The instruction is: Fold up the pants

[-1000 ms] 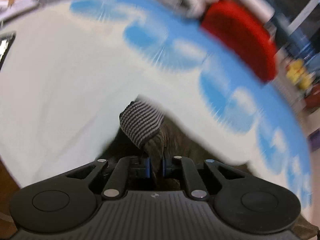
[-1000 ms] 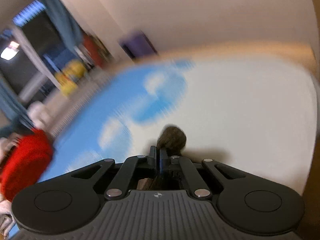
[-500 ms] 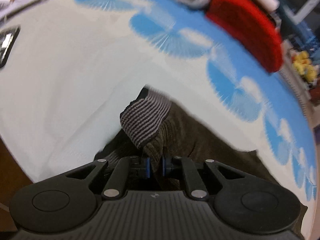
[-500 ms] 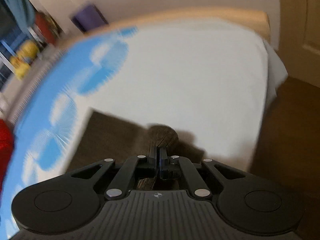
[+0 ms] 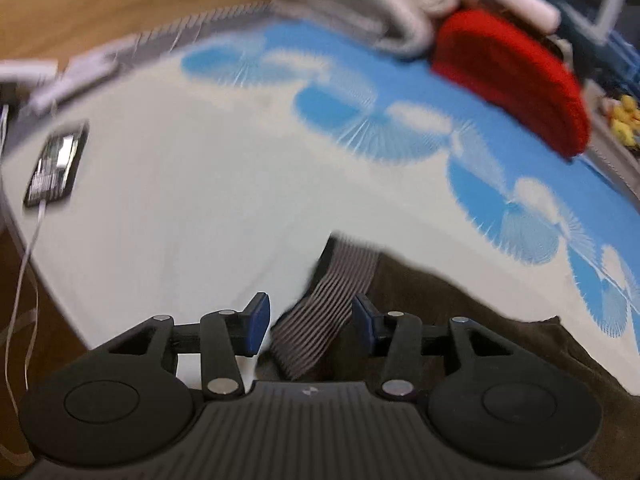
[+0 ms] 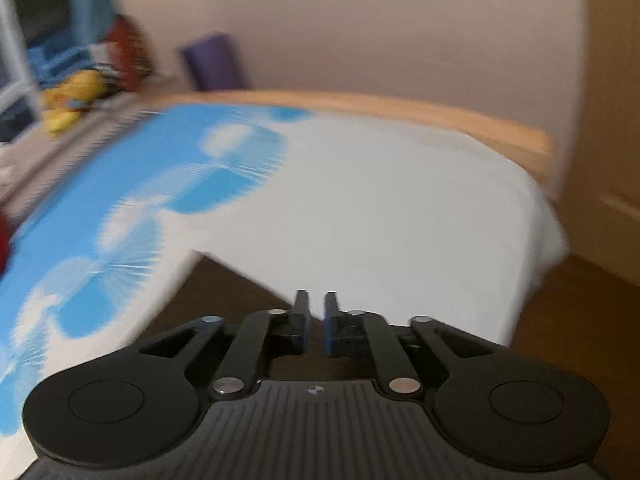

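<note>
The left gripper [image 5: 307,326] has just been opening and its jaws now stand about half apart, with the striped waistband [image 5: 326,312] of the brown pants [image 5: 460,320] lying loose between the blue pads [image 5: 256,322] and neither pad pressing on it. The right gripper [image 6: 316,320] has also just been opening, though only to a narrow slit; nothing sits between its fingers, and the brown cloth [image 6: 224,296] lies flat just beneath and behind them. The pants rest along the near edge of the bed [image 5: 192,184], on the white part of the sheet beside the blue pattern.
</note>
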Demonstrator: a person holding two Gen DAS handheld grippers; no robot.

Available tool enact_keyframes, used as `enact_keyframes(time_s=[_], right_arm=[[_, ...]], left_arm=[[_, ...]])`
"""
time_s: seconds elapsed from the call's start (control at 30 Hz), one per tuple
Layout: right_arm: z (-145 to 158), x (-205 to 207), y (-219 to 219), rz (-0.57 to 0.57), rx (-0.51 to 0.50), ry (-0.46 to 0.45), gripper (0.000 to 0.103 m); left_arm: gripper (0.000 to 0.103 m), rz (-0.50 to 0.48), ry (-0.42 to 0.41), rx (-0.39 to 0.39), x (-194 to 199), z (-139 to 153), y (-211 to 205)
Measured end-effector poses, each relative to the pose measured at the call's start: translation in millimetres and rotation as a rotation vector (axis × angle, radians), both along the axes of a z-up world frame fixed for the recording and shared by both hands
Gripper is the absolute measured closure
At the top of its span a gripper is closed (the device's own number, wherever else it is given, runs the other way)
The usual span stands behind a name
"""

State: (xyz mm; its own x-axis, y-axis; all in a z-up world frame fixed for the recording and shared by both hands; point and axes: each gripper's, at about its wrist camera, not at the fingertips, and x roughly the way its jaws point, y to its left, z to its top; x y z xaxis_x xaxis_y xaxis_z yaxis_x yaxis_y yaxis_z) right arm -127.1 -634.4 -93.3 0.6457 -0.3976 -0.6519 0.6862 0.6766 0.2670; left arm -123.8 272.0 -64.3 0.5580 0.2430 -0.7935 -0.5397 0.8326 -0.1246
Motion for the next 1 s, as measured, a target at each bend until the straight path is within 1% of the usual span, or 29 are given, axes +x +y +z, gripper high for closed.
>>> enact_keyframes(time_s=[0.03, 0.07, 0.1, 0.17, 0.2, 0.23, 0.27, 0.3, 0.33, 0.37, 0.4, 0.47, 0.53, 0.6, 0.63, 0.73, 0.77, 0.83, 0.87, 0.93, 1.0], right_arm=[[4, 5, 11, 0.050, -0.011, -0.026, 0.076], [8, 13, 23, 0.126, -0.022, -0.051, 0.074], [11, 20, 34, 0.197, -0.034, -0.066, 0.073], [16, 35, 63, 0.350, -0.057, -0.080, 0.073], [17, 43, 80, 0.428, -0.059, -0.084, 0.073], [18, 51, 95, 0.498, -0.054, -0.091, 0.073], [21, 60, 108, 0.564, -0.052, -0.098, 0.073], [24, 66, 123, 0.629, -0.052, -0.107, 0.081], [28, 72, 140, 0.692, -0.052, -0.123, 0.097], [33, 78, 156, 0.741, -0.047, -0.134, 0.100], [39, 82, 175, 0.790, -0.037, -0.145, 0.100], [47, 97, 205, 0.878, -0.008, -0.169, 0.100], [50, 108, 240, 0.987, 0.051, -0.177, 0.100], [48, 126, 275, 1.089, 0.089, -0.155, 0.099], [51, 125, 295, 1.125, 0.090, -0.146, 0.099], [45, 142, 348, 1.236, 0.095, -0.093, 0.098], [43, 146, 368, 1.273, 0.089, -0.075, 0.097], [37, 151, 399, 1.335, 0.084, -0.042, 0.090], [33, 155, 411, 1.359, 0.084, -0.027, 0.088], [25, 158, 433, 1.395, 0.079, 0.003, 0.081], [20, 161, 449, 1.425, 0.079, 0.032, 0.080]], left_arm=[[0.053, -0.052, -0.028, 0.030, 2, 5, -8], [0.054, -0.107, -0.046, 0.050, 4, 8, -17], [0.054, -0.188, -0.061, 0.062, 6, 9, -29], [0.054, -0.312, -0.052, 0.046, 12, 3, -47], [0.053, -0.392, -0.001, 0.016, 17, -6, -57], [0.052, -0.450, 0.091, -0.003, 23, -20, -65], [0.052, -0.483, 0.248, -0.016, 27, -44, -72], [0.052, -0.485, 0.381, -0.016, 29, -66, -76], [0.051, -0.502, 0.420, 0.001, 29, -75, -81], [0.051, -0.535, 0.411, 0.038, 29, -72, -86], [0.051, -0.549, 0.406, 0.049, 29, -70, -87], [0.050, -0.516, 0.389, -0.002, 27, -70, -79], [0.050, -0.504, 0.375, -0.030, 27, -68, -73], [0.050, -0.506, 0.376, -0.033, 28, -69, -72], [0.050, -0.511, 0.376, -0.028, 28, -69, -73], [0.049, -0.520, 0.380, -0.022, 27, -69, -73], [0.049, -0.522, 0.380, -0.025, 25, -71, -72], [0.049, -0.525, 0.381, -0.034, 26, -71, -70], [0.049, -0.527, 0.382, -0.036, 23, -72, -69], [0.049, -0.538, 0.383, -0.038, 27, -75, -70], [0.049, -0.548, 0.382, -0.042, 28, -76, -69]])
